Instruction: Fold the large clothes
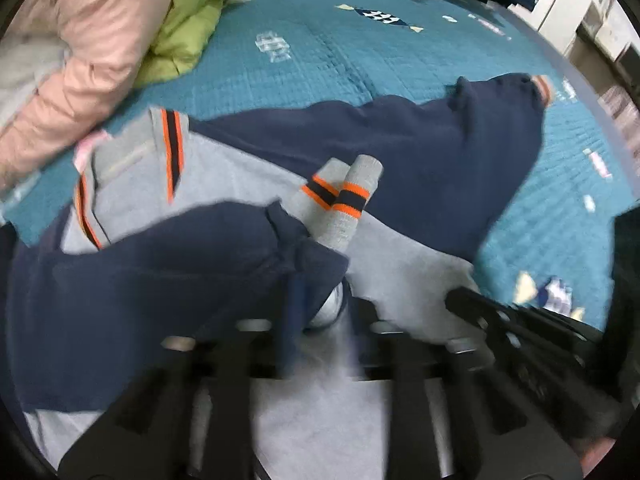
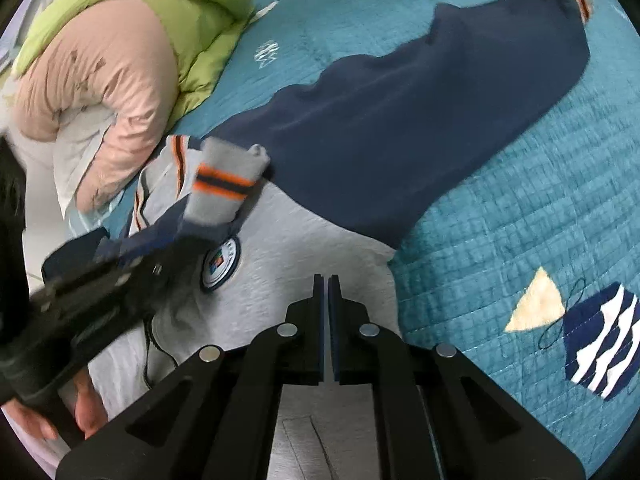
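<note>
My left gripper hangs open over the folded navy sleeve; right gripper shut, empty, above the soft, limp sweatshirt; I'd pinch its ribbed cuff.

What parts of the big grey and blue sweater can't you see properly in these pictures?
- Badge on the sweater: right wrist view, too small and blurred to read, partly behind the left gripper.
- Lower part of the sweater: both views, covered by the grippers' black frames and cut off by the bottom edge.
- Left gripper's fingertips: left wrist view, blurred and draped by the folded navy sleeve.
- Pink jacket: cut off at the left edge.
</note>
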A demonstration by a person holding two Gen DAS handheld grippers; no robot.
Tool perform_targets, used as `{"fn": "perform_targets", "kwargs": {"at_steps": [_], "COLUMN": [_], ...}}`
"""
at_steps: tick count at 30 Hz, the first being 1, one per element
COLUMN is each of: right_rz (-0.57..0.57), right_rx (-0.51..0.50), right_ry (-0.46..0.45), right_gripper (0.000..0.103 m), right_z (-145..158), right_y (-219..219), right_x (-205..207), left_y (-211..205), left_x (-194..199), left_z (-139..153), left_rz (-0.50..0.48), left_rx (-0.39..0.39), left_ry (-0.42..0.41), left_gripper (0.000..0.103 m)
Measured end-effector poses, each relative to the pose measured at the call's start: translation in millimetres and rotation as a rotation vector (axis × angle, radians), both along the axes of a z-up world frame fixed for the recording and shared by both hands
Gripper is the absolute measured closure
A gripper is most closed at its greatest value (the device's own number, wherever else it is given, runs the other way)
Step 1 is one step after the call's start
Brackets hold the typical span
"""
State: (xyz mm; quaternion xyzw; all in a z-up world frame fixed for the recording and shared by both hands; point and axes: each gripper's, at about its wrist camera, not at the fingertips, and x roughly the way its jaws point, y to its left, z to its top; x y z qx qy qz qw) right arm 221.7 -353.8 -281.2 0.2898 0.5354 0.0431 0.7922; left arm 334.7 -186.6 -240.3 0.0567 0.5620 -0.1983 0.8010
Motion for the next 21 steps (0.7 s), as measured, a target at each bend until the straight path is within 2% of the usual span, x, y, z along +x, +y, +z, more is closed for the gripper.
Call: {"fn": "perform_targets", "kwargs": {"at_steps": [1, 3, 5, 6, 7, 8, 14, 17, 18, 21], "right_rz": [-0.008, -0.024, -0.032, -0.035, -0.038, -0.045, -0.065, -0.054, -0.055, -0.054], "right_rx": [0.013, 0.04, 0.052, 0.056, 0.061, 0.078, 0.109, 0.067, 0.048, 0.035], "right_ry": [0.006, 0.008, -0.009, -0.023, -0.034, -0.05, -0.044, -0.043, -0.042, -0.028], "right_gripper": [0.097, 0.095, 0.086, 0.074, 0.059, 0.054, 0.039, 0.029, 0.027, 0.025], "right_z": [-2, -1, 3, 6, 7, 8, 11, 14, 14, 10], "right_y": [-1, -4, -4, -3, -2, -1, 14, 26, 29, 37], "right_x": [2, 0, 0, 1, 1, 1, 17, 24, 26, 34], "left_y": [10, 29, 52, 67, 81, 98, 198, 240, 252, 280], "left_x": [-3, -12, -17, -19, -21, -23, -31, -29, -26, -19], "left_z": [6, 18, 24, 26, 28, 29, 36, 33, 31, 18], "left_rz": [0.02, 0.06, 0.092, 0.12, 0.148, 0.182, 0.399, 0.505, 0.525, 0.561], "left_rx": [-0.049, -0.118, -0.132, -0.138, -0.139, -0.133, -0.067, -0.019, -0.012, -0.038], "left_ry": [-0.005, -0.027, -0.011, -0.013, -0.021, -0.03, -0.066, -0.058, -0.05, -0.004], "left_gripper": [0.032, 0.03, 0.03, 0.03, 0.03, 0.03, 0.028, 0.027, 0.024, 0.024]}}
